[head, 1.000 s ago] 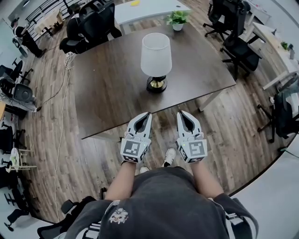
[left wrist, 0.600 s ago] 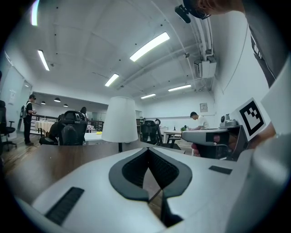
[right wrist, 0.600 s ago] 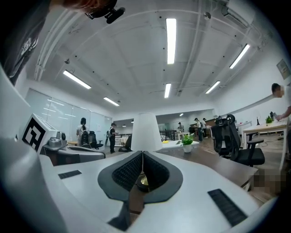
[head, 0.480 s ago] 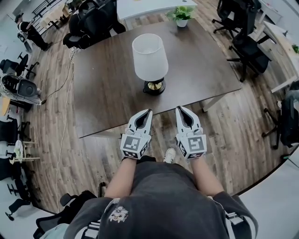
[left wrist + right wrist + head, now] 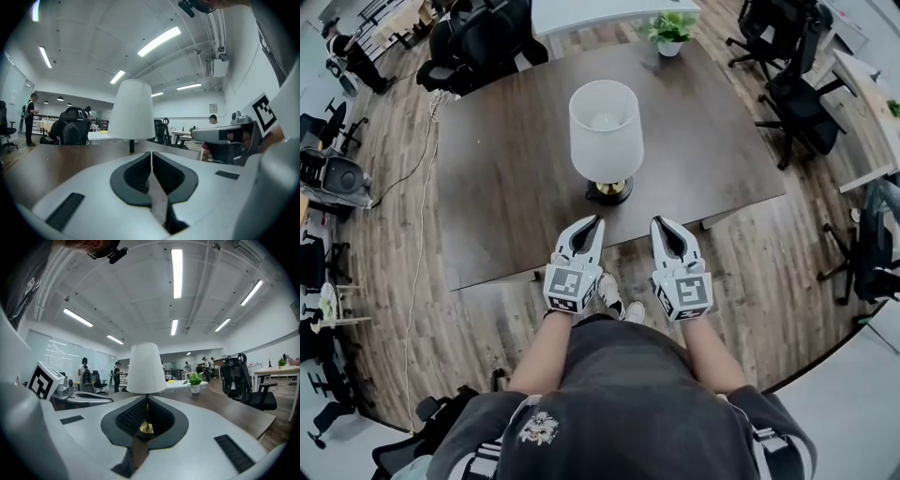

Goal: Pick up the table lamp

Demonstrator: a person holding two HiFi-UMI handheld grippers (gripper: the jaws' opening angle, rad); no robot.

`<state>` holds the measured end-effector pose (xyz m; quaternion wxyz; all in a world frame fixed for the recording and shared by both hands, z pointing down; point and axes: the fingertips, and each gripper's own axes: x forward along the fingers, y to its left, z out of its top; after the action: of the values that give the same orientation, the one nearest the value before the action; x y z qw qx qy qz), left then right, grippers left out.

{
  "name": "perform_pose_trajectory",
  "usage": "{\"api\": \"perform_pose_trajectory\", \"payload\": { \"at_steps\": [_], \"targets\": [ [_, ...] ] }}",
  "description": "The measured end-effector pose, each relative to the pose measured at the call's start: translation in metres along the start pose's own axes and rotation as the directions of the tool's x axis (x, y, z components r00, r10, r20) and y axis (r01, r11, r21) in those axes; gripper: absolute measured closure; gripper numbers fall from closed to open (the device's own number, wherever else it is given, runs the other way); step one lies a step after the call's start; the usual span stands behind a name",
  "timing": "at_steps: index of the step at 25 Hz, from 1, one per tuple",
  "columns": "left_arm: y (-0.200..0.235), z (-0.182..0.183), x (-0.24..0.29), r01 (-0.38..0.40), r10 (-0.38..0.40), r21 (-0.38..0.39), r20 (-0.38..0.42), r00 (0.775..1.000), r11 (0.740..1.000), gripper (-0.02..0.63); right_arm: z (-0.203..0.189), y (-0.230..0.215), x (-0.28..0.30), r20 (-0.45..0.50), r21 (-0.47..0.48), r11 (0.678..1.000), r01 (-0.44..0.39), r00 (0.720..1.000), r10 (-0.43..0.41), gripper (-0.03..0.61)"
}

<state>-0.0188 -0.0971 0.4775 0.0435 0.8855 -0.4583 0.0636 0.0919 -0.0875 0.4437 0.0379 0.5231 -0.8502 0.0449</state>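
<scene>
Over the last second the person has closed on the table (image 5: 502, 192): in the head view the lamp (image 5: 606, 131) sits nearer to the grippers than before, and their tips now reach over the table's near edge instead of stopping short of it. That looks like the approach to the pick, not yet the grasp, since nothing touches the lamp. It stands upright on the table, toward the near edge, white shade over a gold and black base, straight ahead and roughly between the lines of the two grippers, apart from both. The left gripper (image 5: 594, 222) has its fingers pressed together and empty, and the right gripper (image 5: 657, 224) also looks closed at the tips, with only the lamp's base showing through the hollow behind them. Judging by that, the jaws must part before either can take the stem or base. Both forearms reach forward side by side from the waist, grippers near level and aimed at the lamp, marker cubes facing up.
</scene>
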Motion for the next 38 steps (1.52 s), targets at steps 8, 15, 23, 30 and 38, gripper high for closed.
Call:
{"api": "perform_pose_trajectory", "payload": {
  "at_steps": [8, 15, 23, 30, 38],
  "targets": [
    [0.032, -0.018, 0.054, 0.041, -0.041, -0.005, -0.047, 0.998, 0.999, 0.614, -0.009, -0.024, 0.050, -0.060, -0.025, 0.999, 0.041, 0.997, -0.043, 0.552],
    [0.054, -0.040, 0.084, 0.020, -0.022, -0.024, -0.078, 0.997, 1.000, 0.612, -0.039, -0.038, 0.076, -0.116, 0.008, 0.998, 0.066, 0.991, -0.064, 0.552],
    [0.054, -0.073, 0.116, 0.021, -0.022, -0.007, -0.130, 0.991, 1.000, 0.409, -0.079, -0.049, 0.095, -0.178, 0.066, 0.998, -0.001, 0.984, 0.013, 0.552],
    [0.063, -0.095, 0.145, 0.044, -0.035, 0.045, -0.185, 0.982, 0.998, 0.313, -0.097, -0.051, 0.110, -0.217, 0.070, 0.997, -0.041, 0.975, 0.056, 0.552],
    [0.058, -0.121, 0.174, 0.084, -0.067, 0.064, -0.236, 0.969, 0.994, 0.296, -0.107, -0.060, 0.112, -0.241, 0.056, 0.997, -0.045, 0.969, 0.058, 0.552]
  ]
}}
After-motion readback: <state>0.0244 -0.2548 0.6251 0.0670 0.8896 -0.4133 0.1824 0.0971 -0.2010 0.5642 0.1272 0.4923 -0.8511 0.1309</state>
